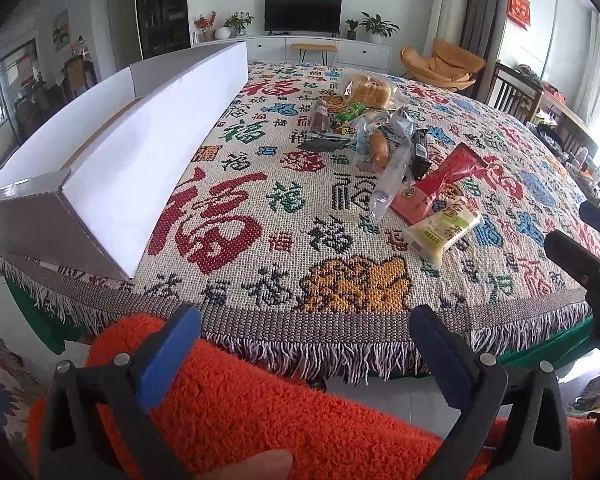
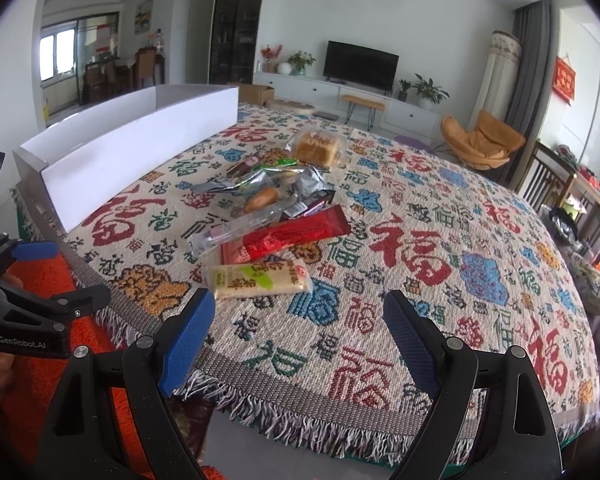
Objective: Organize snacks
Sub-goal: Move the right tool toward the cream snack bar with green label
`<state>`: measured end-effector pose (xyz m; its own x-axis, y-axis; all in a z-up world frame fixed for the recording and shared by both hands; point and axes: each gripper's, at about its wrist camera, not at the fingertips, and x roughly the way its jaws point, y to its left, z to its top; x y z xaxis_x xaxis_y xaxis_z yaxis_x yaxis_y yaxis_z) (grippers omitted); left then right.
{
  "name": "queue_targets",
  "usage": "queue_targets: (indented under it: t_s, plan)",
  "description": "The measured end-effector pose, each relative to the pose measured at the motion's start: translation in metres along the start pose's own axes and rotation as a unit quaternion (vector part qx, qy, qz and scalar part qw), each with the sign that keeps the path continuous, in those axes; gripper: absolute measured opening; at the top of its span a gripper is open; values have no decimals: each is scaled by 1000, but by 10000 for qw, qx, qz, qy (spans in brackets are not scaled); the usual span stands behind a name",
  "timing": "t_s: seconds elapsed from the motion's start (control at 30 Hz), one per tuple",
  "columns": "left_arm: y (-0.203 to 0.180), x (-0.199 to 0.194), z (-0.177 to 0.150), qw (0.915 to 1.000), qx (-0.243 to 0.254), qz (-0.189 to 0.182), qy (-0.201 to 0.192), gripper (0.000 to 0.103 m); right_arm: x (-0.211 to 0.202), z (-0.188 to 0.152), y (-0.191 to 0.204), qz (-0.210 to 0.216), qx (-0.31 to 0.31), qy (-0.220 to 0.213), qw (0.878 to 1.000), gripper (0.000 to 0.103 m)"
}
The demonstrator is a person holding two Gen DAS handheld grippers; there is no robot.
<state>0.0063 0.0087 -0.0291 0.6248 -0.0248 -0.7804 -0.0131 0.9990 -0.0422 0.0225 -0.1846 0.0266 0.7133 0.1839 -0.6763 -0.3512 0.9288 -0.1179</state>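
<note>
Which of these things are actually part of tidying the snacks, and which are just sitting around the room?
Part of the job: white box, pale rice cracker pack, red packet, bagged bread, both open grippers.

Just lying about: television, orange chair, potted plants.

At the top centre we see a dark television on a white cabinet, potted plants beside it, and an orange chair at the right.
</note>
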Motion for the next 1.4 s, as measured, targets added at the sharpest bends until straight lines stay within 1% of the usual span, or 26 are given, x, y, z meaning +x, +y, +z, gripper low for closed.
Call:
queue_targets:
  t_s: [0.33, 0.67, 1.1, 1.4]
  plan:
    - [-3, 1, -1, 9997, 154, 179, 43, 103, 2, 0, 6, 27, -125, 61, 9999, 89]
    - [-3, 0, -3, 9995, 202, 224, 45, 103, -1, 3, 23, 52, -413, 45, 9991, 89]
    - [-5, 3, -4, 9992, 249, 307, 109, 103, -2, 2, 22, 56, -387, 67, 9992, 89]
    - [-4, 5, -4, 9992, 221, 291, 142, 103, 1, 0, 22, 91, -399, 130, 9991, 89]
